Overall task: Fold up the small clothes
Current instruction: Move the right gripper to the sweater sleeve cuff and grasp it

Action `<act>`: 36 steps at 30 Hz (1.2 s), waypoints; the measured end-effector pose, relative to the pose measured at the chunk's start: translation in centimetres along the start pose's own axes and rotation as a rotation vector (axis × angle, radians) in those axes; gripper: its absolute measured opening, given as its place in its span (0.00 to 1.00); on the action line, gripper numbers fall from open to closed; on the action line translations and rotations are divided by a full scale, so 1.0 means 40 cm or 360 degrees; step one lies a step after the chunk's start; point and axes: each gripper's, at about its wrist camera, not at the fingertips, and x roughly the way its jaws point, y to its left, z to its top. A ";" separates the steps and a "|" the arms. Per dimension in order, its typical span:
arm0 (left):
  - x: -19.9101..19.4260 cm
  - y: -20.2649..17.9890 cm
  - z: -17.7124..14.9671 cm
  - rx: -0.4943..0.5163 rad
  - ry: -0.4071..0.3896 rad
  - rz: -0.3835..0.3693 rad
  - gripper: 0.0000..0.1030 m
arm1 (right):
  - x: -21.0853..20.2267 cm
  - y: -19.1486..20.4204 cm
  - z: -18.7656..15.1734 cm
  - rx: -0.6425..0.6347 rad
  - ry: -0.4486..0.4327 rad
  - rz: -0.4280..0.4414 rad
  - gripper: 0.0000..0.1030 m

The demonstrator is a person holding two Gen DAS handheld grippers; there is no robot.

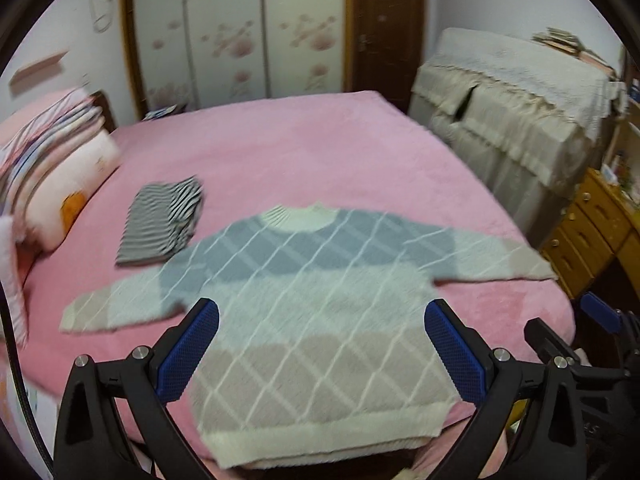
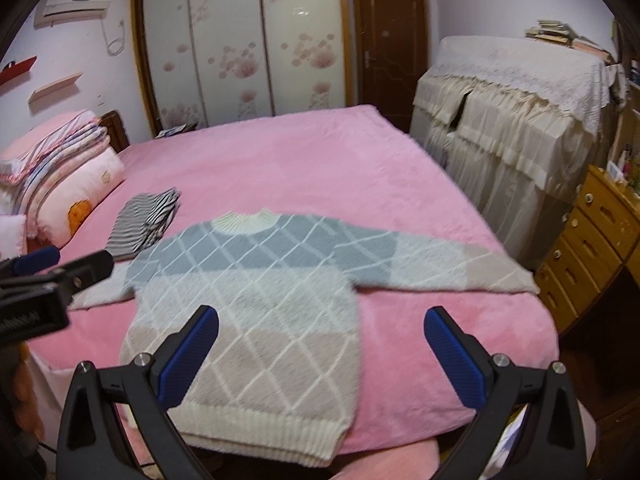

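Closest to the lens, the left tool [image 1: 322, 322] hangs just over the near edge of the bed [image 1: 320, 144], its two blue-padded fingers [image 1: 188, 354] spread wide with nothing between them. One sweater [image 1: 304, 292] lies flat on the pink cover directly beneath that gap, hem toward the tool and cream collar pointing away; its body fills the space between the fingers without touching either, as far as I can see. Both sleeves are stretched straight out to the sides.

Off to the left of the sweater, just beside its left sleeve and shoulder, sits one folded striped garment [image 1: 162, 220]. Further left, by the headboard, a stack of folded bedding [image 1: 52, 160] is piled up.

Moving right, the right tool [image 2: 322, 322] is held at about the same height and also aims forward over the bed's near edge. Its fingers [image 2: 450, 354] are spread just as wide and hold nothing. From this side the sweater [image 2: 256, 304] lies mostly under the left finger, while the right finger hovers over bare pink cover, below the outstretched right sleeve. Two tools in all, both level and side by side; the left one's black frame shows at the left edge of the right tool's view.
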 end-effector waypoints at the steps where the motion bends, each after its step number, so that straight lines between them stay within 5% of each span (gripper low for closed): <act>1: 0.001 -0.011 0.015 0.0010 -0.0009 -0.0016 0.99 | -0.001 -0.018 0.010 0.0012 -0.0013 -0.0015 1.00; 8: 0.019 -0.125 0.117 0.0083 -0.0071 -0.0172 0.99 | 0.003 -0.186 0.064 0.0148 -0.0082 -0.0140 1.00; 18: 0.147 -0.343 0.230 0.0288 -0.0128 -0.0094 0.99 | 0.055 -0.457 0.138 0.0311 -0.0110 -0.0306 0.92; 36: 0.584 -0.594 0.165 0.0276 0.0171 -0.0119 0.99 | 0.297 -0.762 0.134 0.0548 0.0114 -0.0385 0.73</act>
